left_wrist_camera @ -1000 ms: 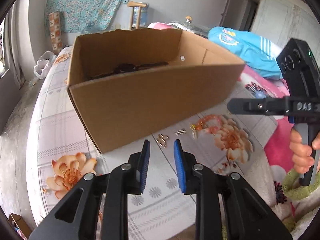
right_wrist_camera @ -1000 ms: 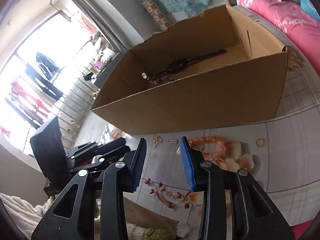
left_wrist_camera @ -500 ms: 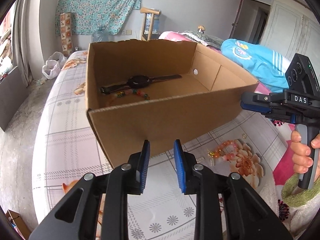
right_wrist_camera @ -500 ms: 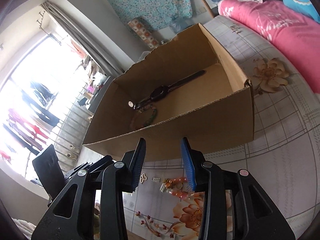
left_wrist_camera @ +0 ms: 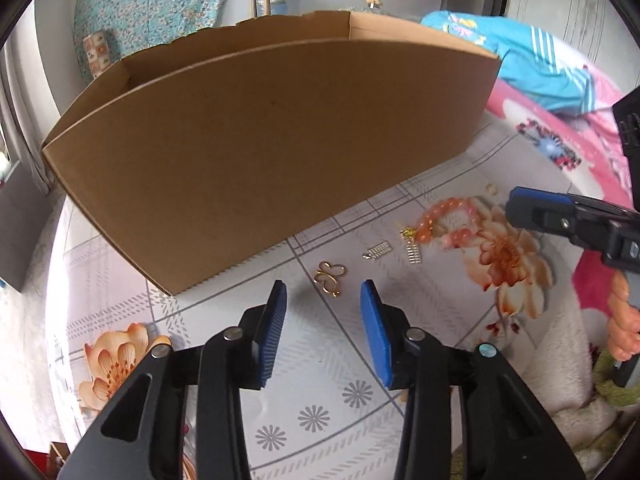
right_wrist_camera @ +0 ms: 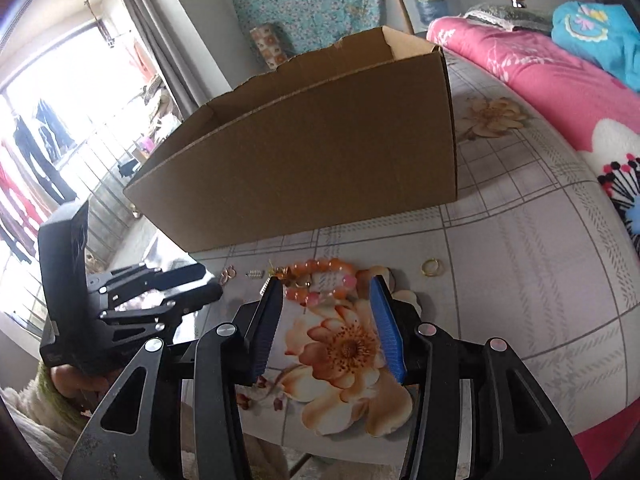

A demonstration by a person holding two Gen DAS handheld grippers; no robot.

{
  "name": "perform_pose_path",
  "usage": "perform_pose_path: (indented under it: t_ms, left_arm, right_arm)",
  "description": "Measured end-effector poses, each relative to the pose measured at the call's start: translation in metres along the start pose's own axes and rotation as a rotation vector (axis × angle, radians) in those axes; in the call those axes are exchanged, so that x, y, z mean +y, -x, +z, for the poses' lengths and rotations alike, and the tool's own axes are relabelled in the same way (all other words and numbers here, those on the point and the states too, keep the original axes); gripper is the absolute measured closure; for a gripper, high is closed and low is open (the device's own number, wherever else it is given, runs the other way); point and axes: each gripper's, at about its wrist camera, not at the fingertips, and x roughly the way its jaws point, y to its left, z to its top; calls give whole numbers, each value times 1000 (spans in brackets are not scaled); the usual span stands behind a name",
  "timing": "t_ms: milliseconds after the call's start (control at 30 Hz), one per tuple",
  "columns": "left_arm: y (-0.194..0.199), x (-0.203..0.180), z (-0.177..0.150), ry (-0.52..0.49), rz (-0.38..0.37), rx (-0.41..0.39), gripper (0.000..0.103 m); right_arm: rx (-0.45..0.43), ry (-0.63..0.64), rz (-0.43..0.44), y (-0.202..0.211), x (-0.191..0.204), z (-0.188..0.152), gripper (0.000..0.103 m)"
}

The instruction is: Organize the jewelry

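On my left wrist view, my left gripper (left_wrist_camera: 322, 312) hangs with its jaws apart, empty, just short of a gold butterfly clasp (left_wrist_camera: 330, 275) lying on the floral bed sheet (left_wrist_camera: 120, 264) in front of the cardboard box (left_wrist_camera: 260, 140).

On my right wrist view, my right gripper (right_wrist_camera: 326, 312) is spread wide and empty, its tips flanking the orange bead bracelet (right_wrist_camera: 320, 278) on the sheet; a gold ring (right_wrist_camera: 432, 267) lies nearby to the right.

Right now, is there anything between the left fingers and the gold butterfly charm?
Nothing visible. The left gripper is open, and the charm lies on bare sheet just ahead of its fingers. The box stands farther back.
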Motion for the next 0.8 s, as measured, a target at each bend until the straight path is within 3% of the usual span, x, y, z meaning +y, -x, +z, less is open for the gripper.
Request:
perform_pose_path:
  t_ms: [233, 500, 800]
  left_arm:
    - [-9, -3, 7, -31, 27, -1, 67]
    - [-10, -11, 13, -78, 1, 5, 88]
    - [-9, -20, 12, -98, 15, 2, 98]
  right_arm:
    - [-14, 30, 7, -4, 4, 3, 58]
    - [-38, 44, 22, -5, 10, 10, 58]
    - [-54, 45, 16, 0, 12, 12, 58]
